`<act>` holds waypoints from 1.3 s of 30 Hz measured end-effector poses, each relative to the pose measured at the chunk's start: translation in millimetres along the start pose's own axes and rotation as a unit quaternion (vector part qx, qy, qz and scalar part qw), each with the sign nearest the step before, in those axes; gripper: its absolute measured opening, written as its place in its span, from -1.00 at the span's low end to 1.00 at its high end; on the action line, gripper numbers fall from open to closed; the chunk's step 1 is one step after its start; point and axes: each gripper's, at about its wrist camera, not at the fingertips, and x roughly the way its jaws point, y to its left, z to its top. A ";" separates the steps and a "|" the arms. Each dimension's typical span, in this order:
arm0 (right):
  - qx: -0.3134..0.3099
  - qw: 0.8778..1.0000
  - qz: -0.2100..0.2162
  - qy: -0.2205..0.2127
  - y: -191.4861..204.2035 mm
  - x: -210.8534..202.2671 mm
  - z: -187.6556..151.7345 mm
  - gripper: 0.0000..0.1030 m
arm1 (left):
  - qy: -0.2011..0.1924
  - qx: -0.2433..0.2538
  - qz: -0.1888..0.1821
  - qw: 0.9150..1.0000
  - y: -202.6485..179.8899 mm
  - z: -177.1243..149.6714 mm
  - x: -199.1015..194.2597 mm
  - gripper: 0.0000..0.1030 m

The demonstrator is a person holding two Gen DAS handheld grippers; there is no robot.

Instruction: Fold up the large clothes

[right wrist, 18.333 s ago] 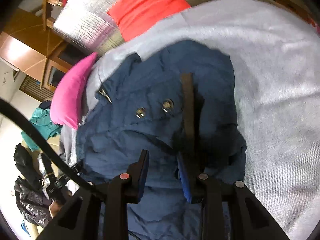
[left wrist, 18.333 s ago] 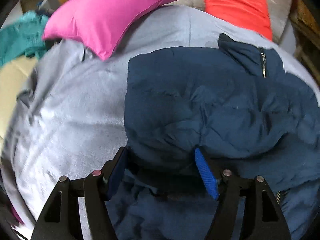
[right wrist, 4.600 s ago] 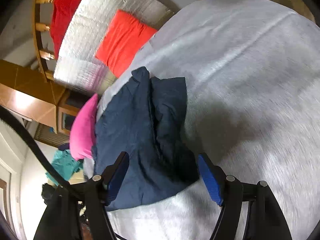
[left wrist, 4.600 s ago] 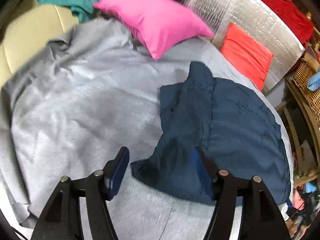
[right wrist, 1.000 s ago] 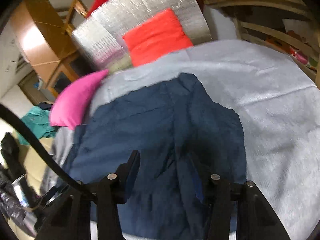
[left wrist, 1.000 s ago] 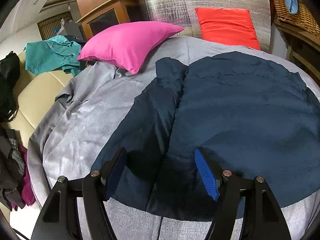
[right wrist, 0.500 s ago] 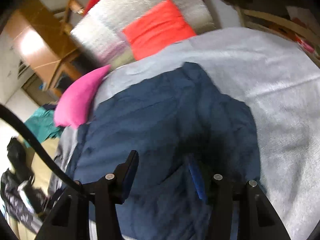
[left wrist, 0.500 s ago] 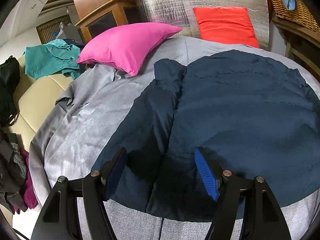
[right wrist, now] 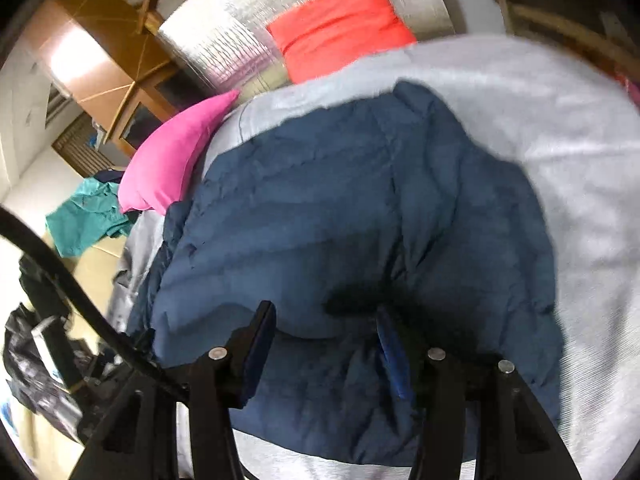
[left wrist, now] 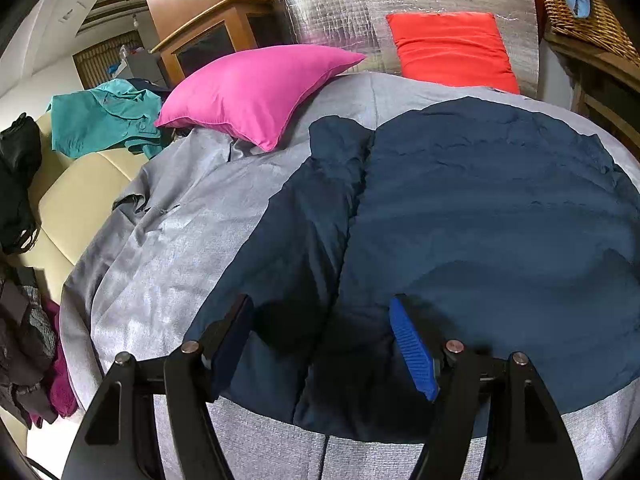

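Navy jacket lies spread on the grey bed cover, back side up, one sleeve folded along its left edge. Left wrist view: sharp; shows the sleeve as a separate strip beside the body panel, the jacket's near hem, a pink pillow at the cover's far left touching the cover near the jacket's top corner, a red cushion against a silver foil panel, a teal garment on a cream sofa, and a wicker basket top right. Right wrist view: motion-blurred; shows the jacket's right edge and the bare cover beyond it, which the left view cuts off, plus a black cable crossing lower left. Left gripper: fingers spread wide, released, hovering over the near hem at the sleeve/body seam; contact with cloth cannot be told. Right gripper: fingers spread, narrower gap than the left, holding nothing; tips sit over a raised ridge of jacket fabric, contact unclear because of blur.
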 end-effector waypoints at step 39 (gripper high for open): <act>-0.076 0.947 -0.147 -0.277 138.9 -327.3 -110.5 1.00 | -0.244 -0.059 -0.018 0.968 72.1 -16.4 -357.6 1.00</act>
